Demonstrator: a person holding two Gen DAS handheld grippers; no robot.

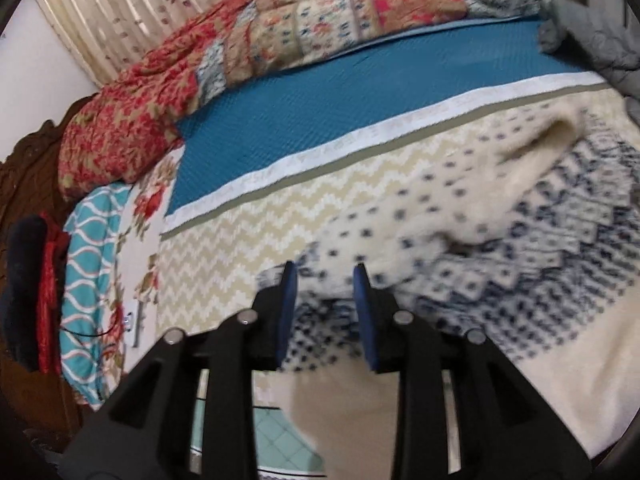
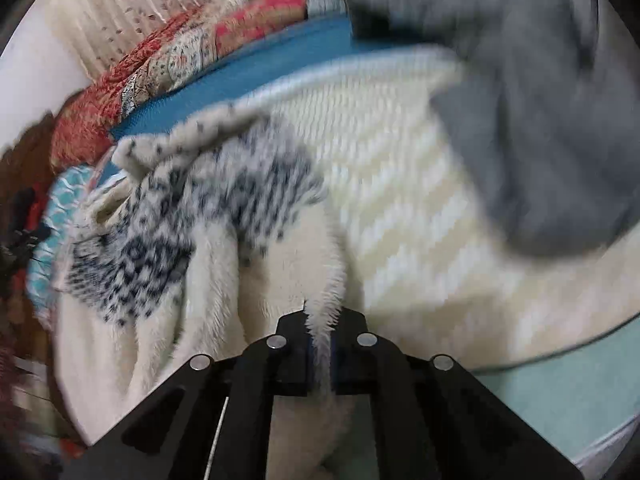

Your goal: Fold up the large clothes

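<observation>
Right wrist view: your right claw [image 2: 322,344] is pressed together on a fuzzy cream edge of the big fleecy cream sweater with a navy dotted and diamond pattern [image 2: 176,224], a strip of its pile caught between the pads and trailing back under the camera. From there the sweater runs away to your left in a loose bunch, one patterned flap thrown over the plain cream part. In the left wrist view your left claw [image 1: 325,312] stands spread, blue pads [image 1: 289,304] apart, hovering over the patterned part with nothing pinched.

I judge the fold barely begun: the sweater is crumpled, one sleeve-like flap lying across the body, no clean crease or stacked layers to be seen. You have yet to flatten it, bring the sleeves in and double the body over.

It lies on a bed [image 1: 248,240] covered by a cream zigzag knit blanket with a white band and a teal section beyond. A heap of grey cloth [image 2: 540,120] sits near its far right. A red floral patchwork quilt [image 1: 132,128] is piled along the far side beneath a pale pleated curtain [image 1: 132,4]
</observation>
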